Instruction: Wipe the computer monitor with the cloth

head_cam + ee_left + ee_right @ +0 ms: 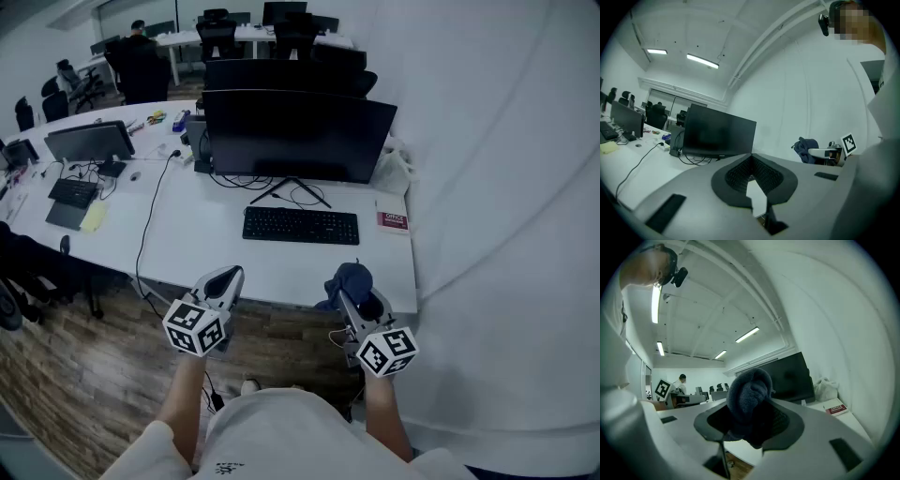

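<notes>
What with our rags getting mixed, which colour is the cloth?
Dark blue cloth, clearest in right gripper view.

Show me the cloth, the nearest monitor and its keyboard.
cloth [749, 397], right gripper view, on its bunched blue top.
monitor [295, 136], head view, middle of the dark screen.
keyboard [300, 226], head view, centre of the keys.

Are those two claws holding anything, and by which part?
The right gripper pinches a bunched dark blue cloth in its jaws, a wad bulging past their tips. The left gripper holds nothing.
</notes>
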A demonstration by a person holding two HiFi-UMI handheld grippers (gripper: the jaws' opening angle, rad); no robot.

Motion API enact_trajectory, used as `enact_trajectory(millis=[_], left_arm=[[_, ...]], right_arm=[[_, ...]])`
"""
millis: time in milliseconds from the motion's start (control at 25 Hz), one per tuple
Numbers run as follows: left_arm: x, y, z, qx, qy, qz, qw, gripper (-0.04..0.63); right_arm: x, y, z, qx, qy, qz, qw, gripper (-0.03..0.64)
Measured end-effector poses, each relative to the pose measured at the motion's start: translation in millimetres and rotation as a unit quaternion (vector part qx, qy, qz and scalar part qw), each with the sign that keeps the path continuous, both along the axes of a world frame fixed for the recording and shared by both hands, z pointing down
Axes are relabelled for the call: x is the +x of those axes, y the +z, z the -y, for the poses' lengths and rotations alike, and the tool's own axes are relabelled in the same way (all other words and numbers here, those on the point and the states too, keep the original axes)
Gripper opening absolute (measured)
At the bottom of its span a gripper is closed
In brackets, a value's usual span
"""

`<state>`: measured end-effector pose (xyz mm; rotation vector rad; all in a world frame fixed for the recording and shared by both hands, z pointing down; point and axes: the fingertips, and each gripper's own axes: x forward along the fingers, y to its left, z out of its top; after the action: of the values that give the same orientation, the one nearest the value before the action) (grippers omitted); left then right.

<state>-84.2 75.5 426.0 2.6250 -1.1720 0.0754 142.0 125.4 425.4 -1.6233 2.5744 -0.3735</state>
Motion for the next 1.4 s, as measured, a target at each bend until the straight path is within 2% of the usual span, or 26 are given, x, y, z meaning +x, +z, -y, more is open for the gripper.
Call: enact_trajectory(millis=[320,760,1080,1400], left_arm=[[4.7,-0.8,-6.5,0.001,-0.007,-0.002,1.0000,0.011],[21.9,4.3,-20.9,-0.017,-0.013,-0.008,0.9997,0.011],[43.7,12.9,-40.9,-0.017,-0.021,0.012,0.9996,0.011],[51.1,19.9,-40.8,-0.024,-0.039,0.016,0.9988,0.011]], right_arm=[[4.3,5.3,-7.6,-0.003,-0.006,0.000,1.000,0.184],[20.3,8.1,-14.4,-0.002,-0.025,-0.006,1.000,0.184],[45.1,20.2,-21.7,-0.012,-0.035,0.005,0.999,0.185],[56.6,23.5,-18.9,-0.009,-0.039,0.018,0.999,0.184]])
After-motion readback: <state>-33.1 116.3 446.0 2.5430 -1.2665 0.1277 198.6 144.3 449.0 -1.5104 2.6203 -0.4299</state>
